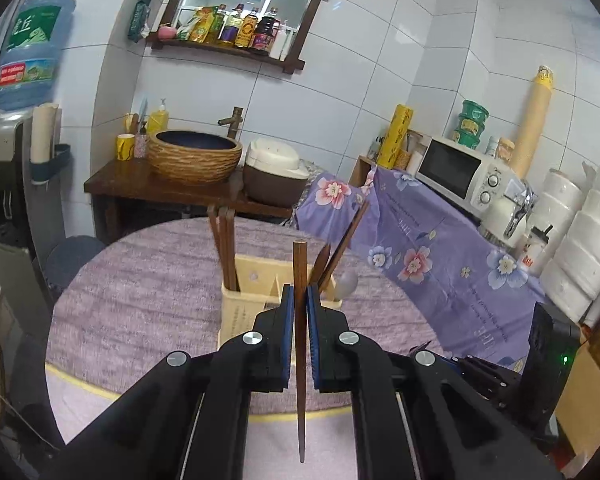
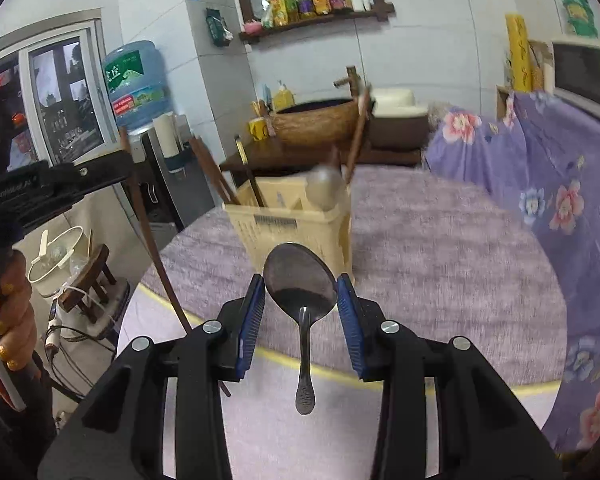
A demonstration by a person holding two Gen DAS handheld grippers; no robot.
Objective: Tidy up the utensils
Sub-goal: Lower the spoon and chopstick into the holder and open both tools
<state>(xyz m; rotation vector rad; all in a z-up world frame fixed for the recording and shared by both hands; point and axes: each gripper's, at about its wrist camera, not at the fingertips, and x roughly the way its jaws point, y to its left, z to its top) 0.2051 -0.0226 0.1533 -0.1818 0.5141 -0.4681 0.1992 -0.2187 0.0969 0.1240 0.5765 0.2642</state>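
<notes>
You are mid-delivery with both hands loaded. Your left gripper (image 1: 299,300) has its pads (image 1: 287,312) pressed together on a wooden chopstick (image 1: 300,360), held about upright, its thin tip hanging below the fingers and its blunt end standing above them. The yellow holder (image 1: 240,304) sits on the round table (image 1: 140,300) just beyond, with more chopsticks (image 1: 224,248) leaning in its left compartment and others, plus a spoon bowl (image 1: 346,282), in the right one.

Your right gripper (image 2: 300,304) looks like it carries a metal spoon (image 2: 302,304), bowl up, handle hanging down toward you. Its fingers (image 2: 252,316) stand fairly wide; the spoon bowl spans the gap between them, but whether both pads actually bear on its edges I cannot tell for sure. The holder (image 2: 292,232) is right behind the spoon in that view.

The step in hand, I judge, is bringing each piece over its compartment. Next, carry the chopstick up and over the holder's left compartment, tip down, and let go only once the tip is inside the wall. For the spoon, aim the handle into the right compartment beside the spoon already there. Watch that the two grippers do not crowd each other above the holder; doing one at a time looks safer.
</notes>
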